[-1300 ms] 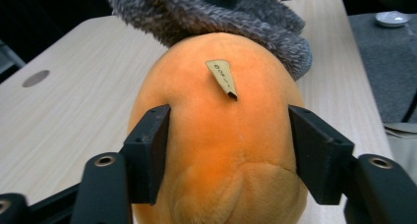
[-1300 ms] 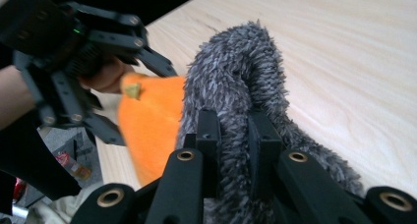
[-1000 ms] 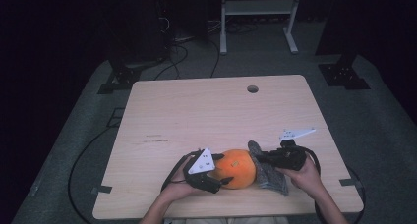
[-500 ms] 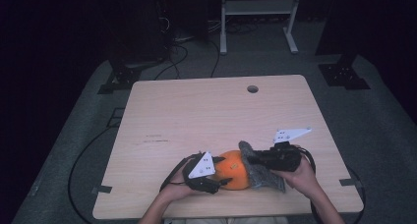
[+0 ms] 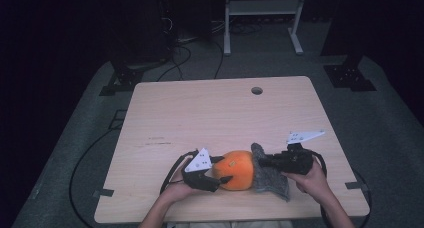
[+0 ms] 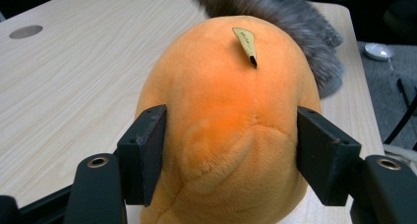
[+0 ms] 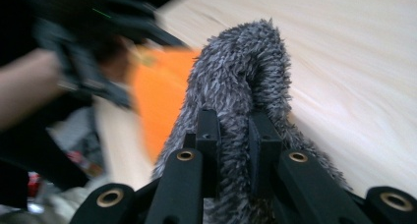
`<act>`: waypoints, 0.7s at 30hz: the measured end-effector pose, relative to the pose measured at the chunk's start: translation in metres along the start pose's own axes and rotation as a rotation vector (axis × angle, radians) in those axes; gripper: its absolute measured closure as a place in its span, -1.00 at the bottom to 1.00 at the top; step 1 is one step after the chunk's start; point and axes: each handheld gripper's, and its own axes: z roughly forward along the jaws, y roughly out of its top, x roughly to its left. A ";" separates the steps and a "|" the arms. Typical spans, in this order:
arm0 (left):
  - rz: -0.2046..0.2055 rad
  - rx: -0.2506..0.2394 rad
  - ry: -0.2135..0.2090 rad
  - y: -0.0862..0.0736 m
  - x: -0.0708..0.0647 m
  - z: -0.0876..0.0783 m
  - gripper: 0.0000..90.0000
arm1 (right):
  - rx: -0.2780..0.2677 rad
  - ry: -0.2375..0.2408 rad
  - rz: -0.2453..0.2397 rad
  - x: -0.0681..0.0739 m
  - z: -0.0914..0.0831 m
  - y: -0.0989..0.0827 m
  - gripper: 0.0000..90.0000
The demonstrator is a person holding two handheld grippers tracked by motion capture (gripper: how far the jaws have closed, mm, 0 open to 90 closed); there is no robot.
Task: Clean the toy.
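**Ana:** Orange plush toy (image 5: 238, 169) sits close to the table's (image 5: 210, 113) near edge, a little right of the middle of that edge. The left gripper (image 5: 220, 170) has it from the left side; in the left gripper view the two black jaws stand wide, one pressed against each flank of the orange plush toy (image 6: 231, 126), and the fabric dents slightly between them.

**Ben:** And the grey part?

**Ana:** A grey furry piece (image 5: 270, 177) lies against the toy's right side and spreads toward the near edge. Whether it is sewn to the toy or separate cannot be told. The right gripper (image 5: 263, 162) comes in from the right, and in the right gripper view its jaws are narrow, pinching a raised fold of the grey furry piece (image 7: 246, 81) between them.

**Ben:** Anything on the toy itself?

**Ana:** A small tan label (image 6: 246, 43) with a dark tip lies on its rounded top, seen in the left gripper view.

**Ben:** Where are the hands?

**Ana:** The left hand (image 5: 176, 187) and right hand (image 5: 314, 180) hold the grippers just inside the near edge. A round hole (image 5: 257, 90) sits in the tabletop near the far edge, well apart from the toy.
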 end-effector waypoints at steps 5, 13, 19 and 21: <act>-0.004 0.001 0.007 0.000 0.000 0.001 -0.27 | 0.036 -0.014 -0.004 -0.001 0.011 -0.002 0.72; -0.036 -0.010 0.008 -0.001 0.004 0.001 -0.27 | 0.083 -0.105 -0.032 -0.004 0.006 -0.006 0.73; -0.030 -0.015 0.011 0.000 0.003 0.004 -0.29 | 0.050 -0.037 -0.131 0.025 0.013 0.013 0.72; -0.028 -0.014 0.011 0.000 0.003 0.002 -0.34 | 0.049 -0.047 -0.108 0.018 0.014 0.010 0.72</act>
